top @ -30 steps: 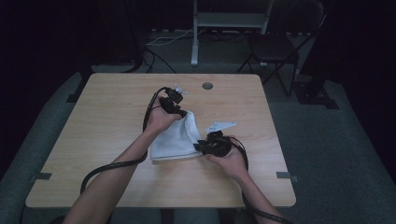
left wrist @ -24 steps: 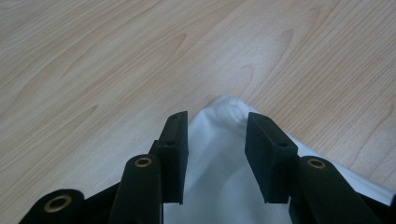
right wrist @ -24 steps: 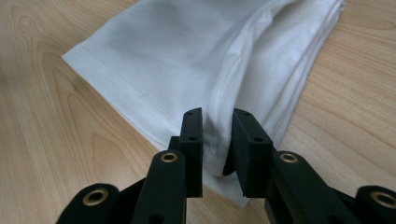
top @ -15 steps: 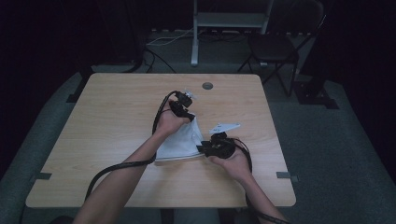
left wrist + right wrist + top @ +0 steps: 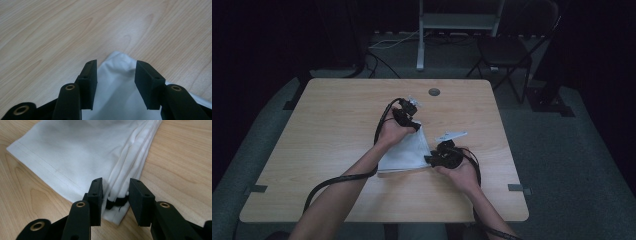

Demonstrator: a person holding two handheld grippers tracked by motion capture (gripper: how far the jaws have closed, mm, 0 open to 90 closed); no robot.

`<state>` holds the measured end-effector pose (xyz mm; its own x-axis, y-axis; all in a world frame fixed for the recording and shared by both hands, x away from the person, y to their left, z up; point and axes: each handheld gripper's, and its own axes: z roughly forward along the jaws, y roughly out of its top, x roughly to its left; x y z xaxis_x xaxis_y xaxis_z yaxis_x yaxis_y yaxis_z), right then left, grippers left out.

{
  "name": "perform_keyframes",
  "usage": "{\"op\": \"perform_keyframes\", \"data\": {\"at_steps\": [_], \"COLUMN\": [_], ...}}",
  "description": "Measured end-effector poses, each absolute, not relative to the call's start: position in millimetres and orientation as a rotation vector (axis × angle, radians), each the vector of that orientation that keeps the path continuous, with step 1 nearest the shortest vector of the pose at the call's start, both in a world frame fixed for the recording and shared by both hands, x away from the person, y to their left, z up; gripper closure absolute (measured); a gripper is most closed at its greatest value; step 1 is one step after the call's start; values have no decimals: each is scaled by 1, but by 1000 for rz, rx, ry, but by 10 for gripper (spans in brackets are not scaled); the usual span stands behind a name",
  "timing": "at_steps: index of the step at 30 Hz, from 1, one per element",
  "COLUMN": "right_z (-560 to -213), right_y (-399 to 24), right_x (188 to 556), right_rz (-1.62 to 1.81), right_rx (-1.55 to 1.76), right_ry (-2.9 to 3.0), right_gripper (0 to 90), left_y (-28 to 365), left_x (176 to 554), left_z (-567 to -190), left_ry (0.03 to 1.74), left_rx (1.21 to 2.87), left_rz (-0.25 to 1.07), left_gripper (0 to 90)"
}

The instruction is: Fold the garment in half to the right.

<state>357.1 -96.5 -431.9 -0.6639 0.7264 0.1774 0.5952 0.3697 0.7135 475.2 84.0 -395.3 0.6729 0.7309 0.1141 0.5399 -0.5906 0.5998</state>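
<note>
Your left gripper (image 5: 116, 82) has just been opening, its jaws standing apart over the cloth (image 5: 407, 152) corner. Your right gripper (image 5: 115, 201) has been opening too, the cloth's folded edge lying loose between its jaws on the table (image 5: 327, 125).

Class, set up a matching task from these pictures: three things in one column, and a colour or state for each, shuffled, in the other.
Column one:
1. folded cloth
2. table
3. left gripper

Column two:
A. light wood grain
B. black jaws standing apart, just opened further, over a cloth corner
C. white, lying flat

Pairs: 1-C, 2-A, 3-B
</note>
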Motion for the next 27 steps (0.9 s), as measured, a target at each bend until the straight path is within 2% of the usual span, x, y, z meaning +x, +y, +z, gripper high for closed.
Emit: {"op": "perform_keyframes", "data": {"at_steps": [5, 12, 20, 27], "right_z": [-433, -435, -437, -437], "right_y": [-96, -92, -78, -70], "right_x": [356, 354, 356, 356], "right_rz": [1168, 1198, 1216, 1229], "right_rx": [1201, 1232, 1235, 1254], "right_ry": [2455, 2443, 2442, 2429], "right_gripper": [639, 642, 642, 642], "left_y": [93, 129, 173, 194], "left_x": [472, 455, 426, 394], "left_z": [-391, -383, -386, -392], "left_ry": [983, 982, 991, 968], "left_rx": [2338, 2323, 2297, 2300], "left_rz": [488, 522, 555, 604], "left_gripper": [482, 461, 450, 450]}}
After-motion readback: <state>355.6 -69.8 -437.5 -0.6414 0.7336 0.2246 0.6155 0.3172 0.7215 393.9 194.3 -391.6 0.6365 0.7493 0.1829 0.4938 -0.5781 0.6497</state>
